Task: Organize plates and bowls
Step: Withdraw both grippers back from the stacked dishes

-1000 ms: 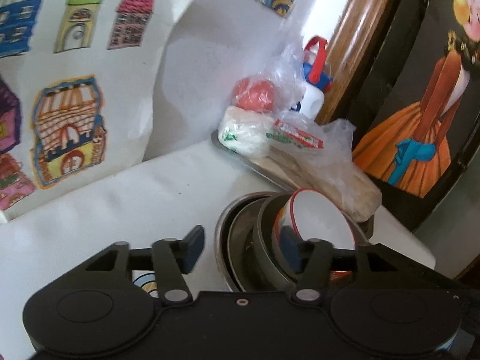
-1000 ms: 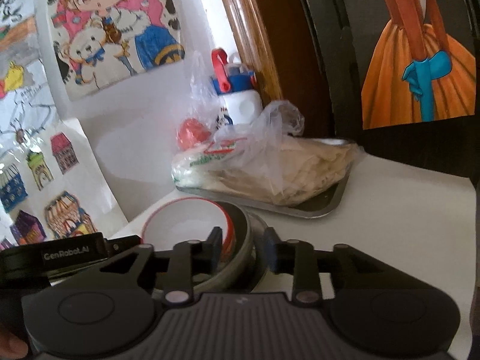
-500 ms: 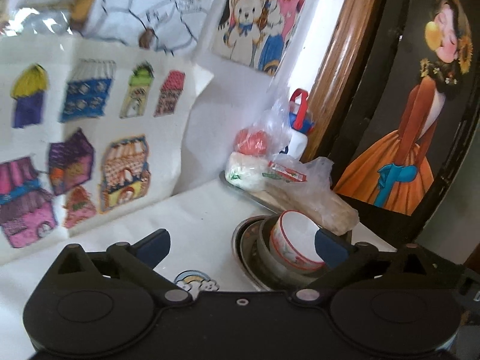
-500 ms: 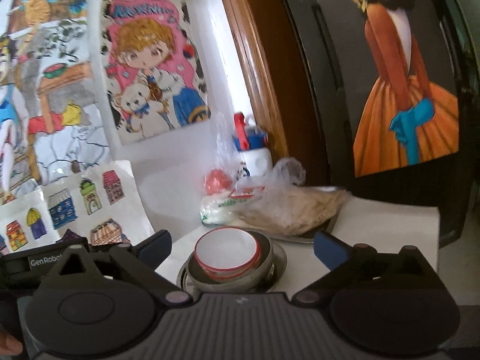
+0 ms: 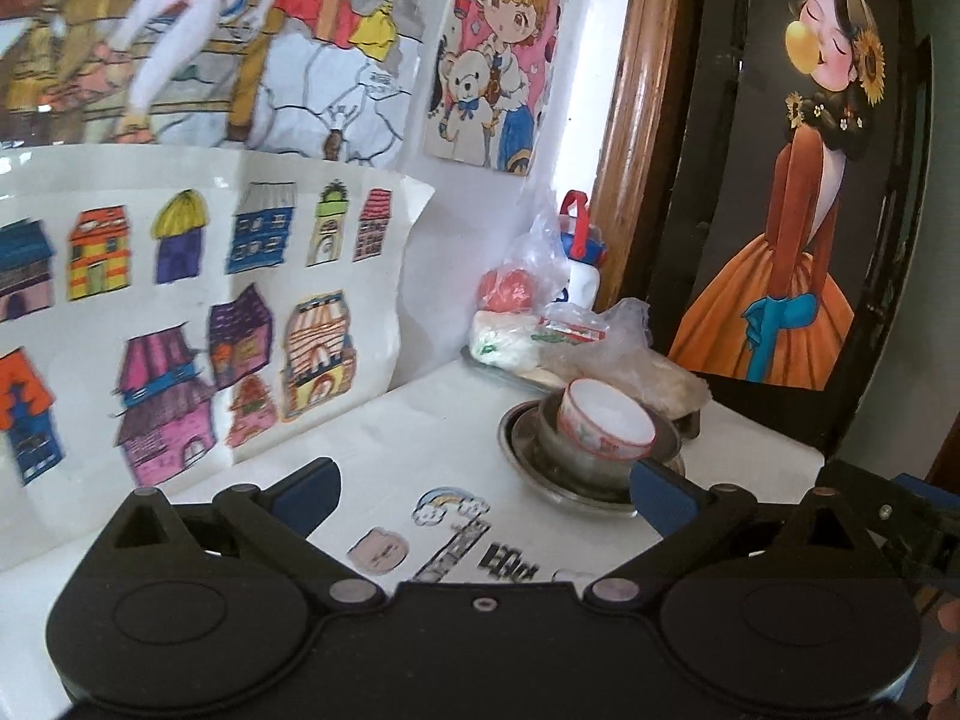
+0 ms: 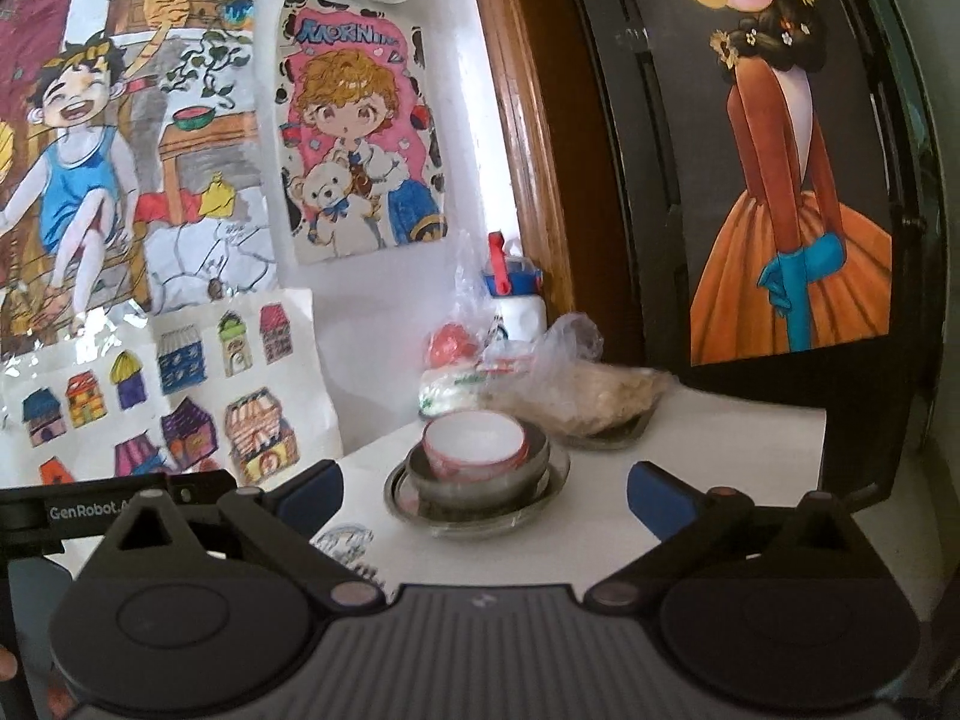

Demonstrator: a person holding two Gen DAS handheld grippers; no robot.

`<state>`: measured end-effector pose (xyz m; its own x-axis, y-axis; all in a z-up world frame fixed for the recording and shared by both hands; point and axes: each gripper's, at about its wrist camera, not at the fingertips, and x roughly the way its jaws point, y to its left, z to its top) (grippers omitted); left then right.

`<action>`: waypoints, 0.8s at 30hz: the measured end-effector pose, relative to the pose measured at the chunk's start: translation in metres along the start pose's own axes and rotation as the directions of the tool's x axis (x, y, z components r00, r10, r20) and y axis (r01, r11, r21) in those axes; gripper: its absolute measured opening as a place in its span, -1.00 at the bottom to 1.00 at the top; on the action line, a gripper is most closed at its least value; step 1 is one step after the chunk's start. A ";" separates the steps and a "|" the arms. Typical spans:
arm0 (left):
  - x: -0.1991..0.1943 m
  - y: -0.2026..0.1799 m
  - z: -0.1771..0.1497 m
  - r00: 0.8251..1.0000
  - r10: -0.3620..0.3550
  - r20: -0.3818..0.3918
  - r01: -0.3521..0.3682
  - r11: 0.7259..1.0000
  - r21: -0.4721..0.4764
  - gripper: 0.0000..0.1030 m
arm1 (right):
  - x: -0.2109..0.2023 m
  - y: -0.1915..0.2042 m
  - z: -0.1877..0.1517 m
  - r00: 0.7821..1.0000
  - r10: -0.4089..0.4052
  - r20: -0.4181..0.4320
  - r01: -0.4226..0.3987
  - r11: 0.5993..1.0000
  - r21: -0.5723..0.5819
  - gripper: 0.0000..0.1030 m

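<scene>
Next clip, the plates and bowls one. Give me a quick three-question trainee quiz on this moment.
1. True or false: the red-rimmed white bowl sits nested in the grey metal bowl.
2. What lies under that metal bowl: A) a metal plate, B) a wooden board, C) a folded cloth?
3. Is either the left gripper or right gripper holding anything?

Key
1. True.
2. A, the metal plate.
3. No; both stand open, short of the stack.
</scene>
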<state>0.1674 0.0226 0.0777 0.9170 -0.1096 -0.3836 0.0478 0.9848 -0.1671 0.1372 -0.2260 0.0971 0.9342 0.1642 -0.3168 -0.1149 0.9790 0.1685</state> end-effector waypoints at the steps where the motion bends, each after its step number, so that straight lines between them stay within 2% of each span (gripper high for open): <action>1: -0.005 0.001 -0.004 1.000 0.004 0.000 -0.004 1.000 0.001 0.98 | -0.002 0.001 -0.002 1.000 -0.001 -0.008 0.001 1.000 -0.001 1.00; 14: -0.039 0.008 -0.036 0.999 0.054 0.007 -0.054 0.999 0.008 0.98 | -0.019 0.007 -0.030 0.996 -0.085 -0.042 0.086 0.996 0.030 1.00; 24: -0.046 0.009 -0.051 0.997 0.077 0.003 -0.077 0.997 0.016 0.98 | -0.028 0.013 -0.043 0.994 -0.102 -0.050 0.104 0.994 0.029 1.00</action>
<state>0.1058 0.0299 0.0475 0.9190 -0.0329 -0.3928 -0.0167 0.9924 -0.1222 0.0949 -0.2130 0.0683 0.9230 0.0689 -0.3785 -0.0073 0.9868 0.1618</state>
